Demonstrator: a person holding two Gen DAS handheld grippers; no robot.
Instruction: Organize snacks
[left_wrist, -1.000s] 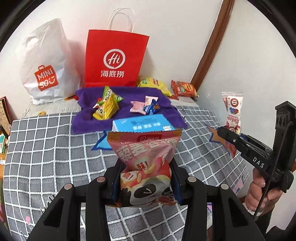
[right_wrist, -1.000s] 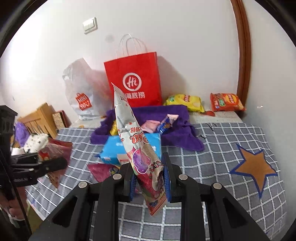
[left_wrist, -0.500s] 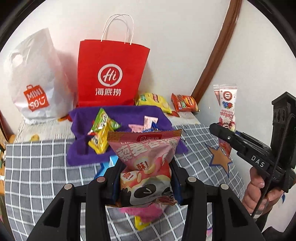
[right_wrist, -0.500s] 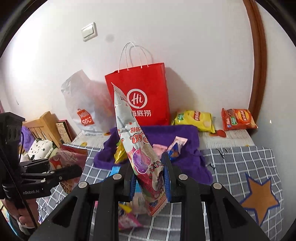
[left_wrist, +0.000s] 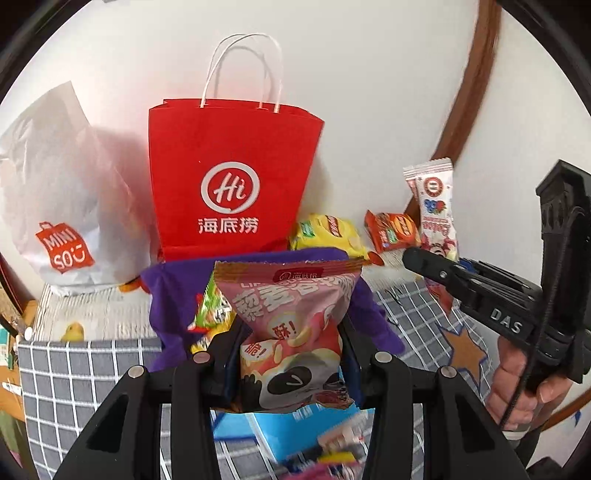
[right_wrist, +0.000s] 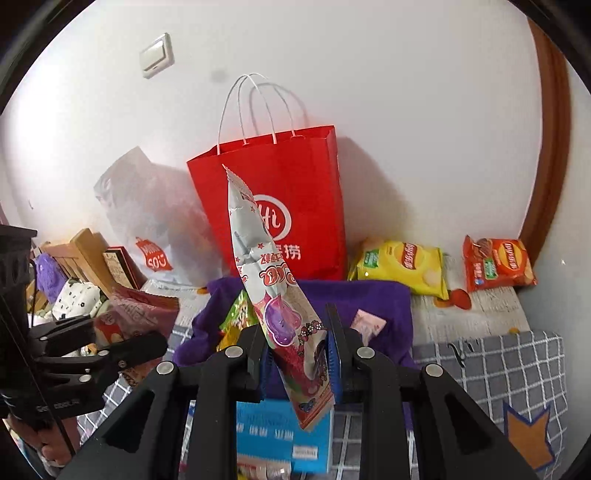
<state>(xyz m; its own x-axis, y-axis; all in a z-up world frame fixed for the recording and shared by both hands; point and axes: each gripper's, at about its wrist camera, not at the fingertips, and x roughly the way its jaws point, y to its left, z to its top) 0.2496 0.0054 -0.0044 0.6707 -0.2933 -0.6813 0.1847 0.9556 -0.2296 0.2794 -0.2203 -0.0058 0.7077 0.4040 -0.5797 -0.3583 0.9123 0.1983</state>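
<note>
- The left tool (left_wrist: 290, 363) pinches a pink snack bag (left_wrist: 291, 332) by its lower half; the bag stands upright between the jaws.
- The right tool (right_wrist: 295, 354) pinches a long white packet (right_wrist: 269, 288), which leans up and to the left.
- Over the last second both tools have risen and moved toward the wall: the red paper bag (left_wrist: 232, 184) now fills more of each view, and the checked cloth (left_wrist: 74, 369) on the desk has dropped low in the frame.
- The blue box (left_wrist: 291, 432) that lay ahead of the left tool now sits beneath it, blurred by the motion.
- The red bag stands upright against the wall with its mouth open, behind the purple cloth (left_wrist: 173, 295) holding small sweets.
- My judgement: both snacks are being carried to the red bag, and neither is over its opening yet.
- 2 chip bags, yellow (right_wrist: 399, 269) and orange (right_wrist: 495, 262), lie by the wall, not yet picked up.
</note>
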